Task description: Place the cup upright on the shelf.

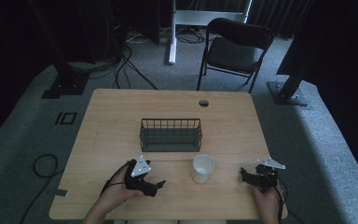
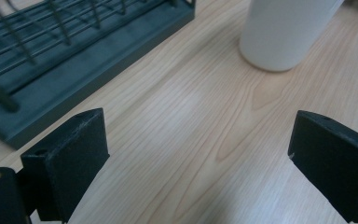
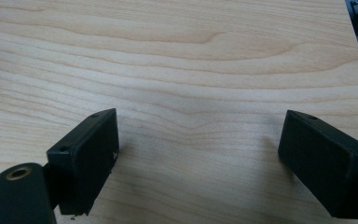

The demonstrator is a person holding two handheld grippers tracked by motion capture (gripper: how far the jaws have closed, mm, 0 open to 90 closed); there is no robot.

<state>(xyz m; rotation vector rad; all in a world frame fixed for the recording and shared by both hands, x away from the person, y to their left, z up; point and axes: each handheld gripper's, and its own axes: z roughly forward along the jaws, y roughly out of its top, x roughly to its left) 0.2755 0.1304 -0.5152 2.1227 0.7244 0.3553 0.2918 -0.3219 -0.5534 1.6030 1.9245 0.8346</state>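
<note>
Seen on the wooden table [image 1: 121, 116]: one white cup [image 1: 203, 168], upright, near the front edge, just in front of one dark wire basket [image 1: 170, 134] and apart from it. To the cup's left, close but not touching, the left gripper [image 1: 157, 185], jaws spread wide, nothing between them, pointed toward the cup. To the cup's right, farther off, the right gripper [image 1: 244, 175], likewise spread and empty over bare wood. Counted: one cup, one basket, two grippers. Behind the table, one folding chair [image 1: 235, 46].
</note>
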